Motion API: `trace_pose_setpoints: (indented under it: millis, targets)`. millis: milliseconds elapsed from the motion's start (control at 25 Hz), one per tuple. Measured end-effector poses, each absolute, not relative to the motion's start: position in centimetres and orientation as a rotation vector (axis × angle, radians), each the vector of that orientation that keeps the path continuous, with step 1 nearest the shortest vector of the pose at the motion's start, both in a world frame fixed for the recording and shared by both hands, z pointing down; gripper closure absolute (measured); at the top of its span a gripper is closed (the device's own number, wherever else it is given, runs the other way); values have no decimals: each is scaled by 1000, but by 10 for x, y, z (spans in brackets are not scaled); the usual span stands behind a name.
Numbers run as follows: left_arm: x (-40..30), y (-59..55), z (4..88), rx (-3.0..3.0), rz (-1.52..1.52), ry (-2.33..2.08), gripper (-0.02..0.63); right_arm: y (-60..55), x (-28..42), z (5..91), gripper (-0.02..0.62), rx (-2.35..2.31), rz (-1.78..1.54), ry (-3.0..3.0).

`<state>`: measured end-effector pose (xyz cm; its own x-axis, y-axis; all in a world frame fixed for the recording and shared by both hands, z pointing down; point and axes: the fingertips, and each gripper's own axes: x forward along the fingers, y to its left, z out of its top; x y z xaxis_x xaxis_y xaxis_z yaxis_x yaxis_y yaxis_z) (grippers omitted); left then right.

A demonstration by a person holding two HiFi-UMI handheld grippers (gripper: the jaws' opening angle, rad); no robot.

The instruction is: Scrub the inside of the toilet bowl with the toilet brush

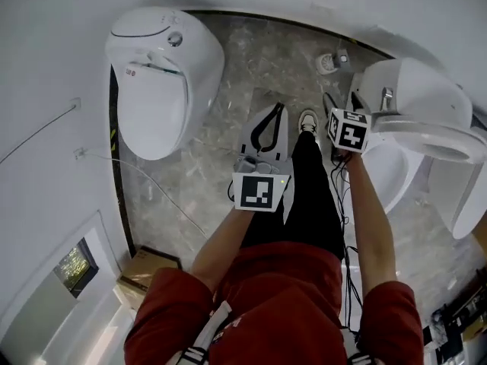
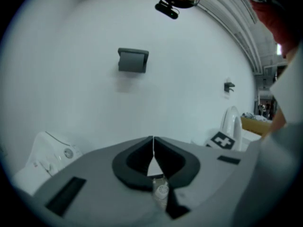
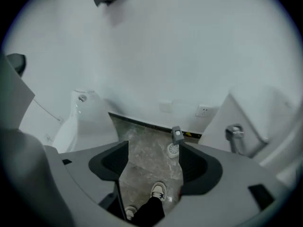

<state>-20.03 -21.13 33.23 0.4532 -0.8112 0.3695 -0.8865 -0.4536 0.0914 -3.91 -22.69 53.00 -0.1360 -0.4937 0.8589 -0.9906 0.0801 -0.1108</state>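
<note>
Left gripper view shows the left gripper (image 2: pixel 153 143) closed on nothing, while the right gripper (image 3: pixel 152 162) gapes empty over the floor (image 3: pixel 142 145).

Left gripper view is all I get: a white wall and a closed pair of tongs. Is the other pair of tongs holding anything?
Observer: No. The right tongs stand wide open, with only floor showing between them.
Operator: What does that floor look like?
Observer: The floor is grey marble, and the person's shoe stands on it.
Operator: I see bits of white porcelain at both sides. What are they?
Observer: Two toilets. The left toilet has its lid down, and the right toilet stands beside the right tongs.
</note>
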Motion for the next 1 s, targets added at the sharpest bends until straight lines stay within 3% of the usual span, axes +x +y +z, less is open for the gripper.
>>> trace_pose_setpoints:
  millis: [240,520,720,880,1000]
  targets:
    - [-228,-157,200,2520,374,-1416,608,-120,-55,315,266,1763,793,-1946]
    - [-211,-118,103,2708,232,-1348,607,-43,-30,92,276,2070,266,-2054]
    - [-190,-87,26,2852,137,-1385,607,-7,-14,-4,372,2140,-95,-2052]
    - [-172,-60,-23,2920,108,-1398,607,19,12,-50,562,2283,-263,-2001]
    - [-162,-47,-44,2961,88,-1416,607,33,29,-77,595,2346,-339,-2023]
